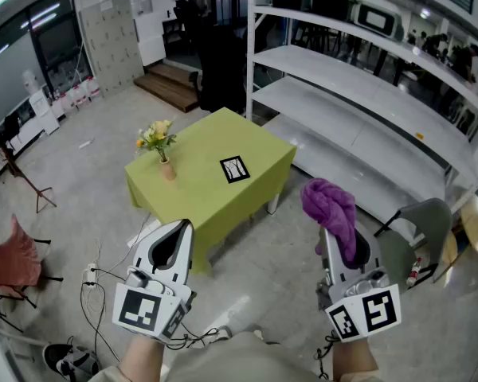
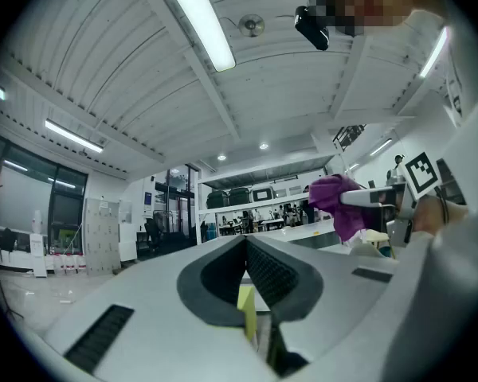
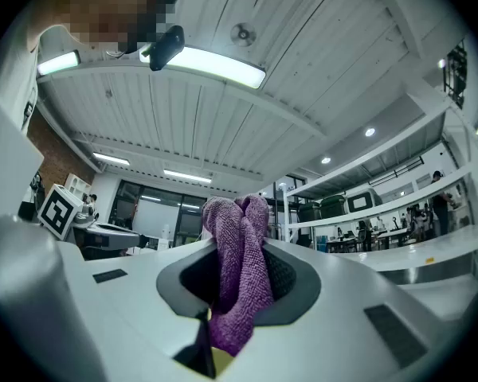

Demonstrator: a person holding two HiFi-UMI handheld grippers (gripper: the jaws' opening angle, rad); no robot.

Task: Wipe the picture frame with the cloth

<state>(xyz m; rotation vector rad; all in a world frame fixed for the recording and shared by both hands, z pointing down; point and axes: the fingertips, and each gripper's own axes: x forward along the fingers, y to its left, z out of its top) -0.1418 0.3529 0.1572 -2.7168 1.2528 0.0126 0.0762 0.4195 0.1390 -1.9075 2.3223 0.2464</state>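
A small black picture frame (image 1: pixel 235 169) lies flat on the green-covered table (image 1: pixel 199 193), well ahead of both grippers. My right gripper (image 1: pixel 339 231) is held up in the air, shut on a purple cloth (image 1: pixel 331 204) that bunches above its jaws. From the right gripper view the cloth (image 3: pixel 237 273) hangs down between the jaws of the right gripper (image 3: pixel 239 249). My left gripper (image 1: pixel 182 226) is lower left, jaws together with nothing in them. In the left gripper view the left gripper (image 2: pixel 247 243) points upward, with the cloth (image 2: pixel 334 204) off to its right.
A vase of yellow flowers (image 1: pixel 161 148) stands on the table's left part. White shelving (image 1: pixel 366 94) runs along the right. A grey chair (image 1: pixel 426 231) is at the right, a pink draped stand (image 1: pixel 8 261) at the left, and cables (image 1: pixel 92 289) lie on the floor.
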